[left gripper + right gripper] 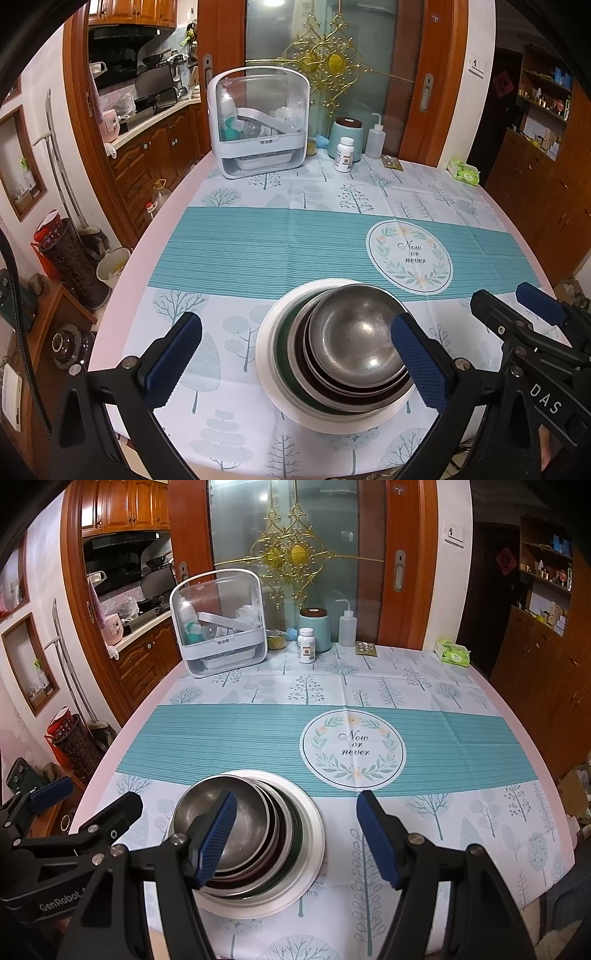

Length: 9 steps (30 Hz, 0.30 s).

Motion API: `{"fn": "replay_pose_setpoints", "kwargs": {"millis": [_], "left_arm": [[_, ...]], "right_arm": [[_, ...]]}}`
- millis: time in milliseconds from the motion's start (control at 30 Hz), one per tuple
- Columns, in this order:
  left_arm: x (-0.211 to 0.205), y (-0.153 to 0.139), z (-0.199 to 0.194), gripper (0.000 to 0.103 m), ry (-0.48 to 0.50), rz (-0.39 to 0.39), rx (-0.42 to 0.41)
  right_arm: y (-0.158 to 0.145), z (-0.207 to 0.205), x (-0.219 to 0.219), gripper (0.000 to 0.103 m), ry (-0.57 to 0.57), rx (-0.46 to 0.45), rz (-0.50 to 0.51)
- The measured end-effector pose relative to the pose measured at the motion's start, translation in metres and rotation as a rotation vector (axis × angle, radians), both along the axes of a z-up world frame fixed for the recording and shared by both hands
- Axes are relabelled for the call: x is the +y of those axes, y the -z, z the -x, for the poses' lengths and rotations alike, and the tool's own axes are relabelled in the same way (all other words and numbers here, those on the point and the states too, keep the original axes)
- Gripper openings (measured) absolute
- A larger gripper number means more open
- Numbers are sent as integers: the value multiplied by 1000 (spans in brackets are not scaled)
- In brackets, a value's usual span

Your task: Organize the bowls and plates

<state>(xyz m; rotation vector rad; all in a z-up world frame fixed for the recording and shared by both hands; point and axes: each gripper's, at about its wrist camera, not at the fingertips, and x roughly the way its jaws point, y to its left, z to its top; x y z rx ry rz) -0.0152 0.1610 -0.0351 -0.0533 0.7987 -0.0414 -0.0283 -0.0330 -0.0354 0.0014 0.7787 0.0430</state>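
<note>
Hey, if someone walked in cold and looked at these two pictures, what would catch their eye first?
First, the stack of nested metal bowls on a white plate near the table's front edge, with both open grippers, left and right, hovering by it. Next, the round "Now or never" wreath print on the teal band of the tablecloth. Farther back, on the left, stands a clear-lidded white storage box.

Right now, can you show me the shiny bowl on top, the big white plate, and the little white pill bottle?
top metal bowl (356,332), left wrist view, inside bottom.
white plate (314,843), right wrist view, right rim.
pill bottle (306,648), right wrist view, label.
</note>
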Motion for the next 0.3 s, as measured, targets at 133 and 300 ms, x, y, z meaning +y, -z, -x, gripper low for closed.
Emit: {"fn": "replay_pose_setpoints", "kwargs": {"millis": [133, 300], "left_arm": [[-1, 0, 0, 102, 0, 2, 1], [-2, -1, 2, 102, 1, 4, 8]], "right_arm": [[0, 0, 0, 68, -1, -1, 0], [0, 0, 0, 68, -1, -1, 0]]}}
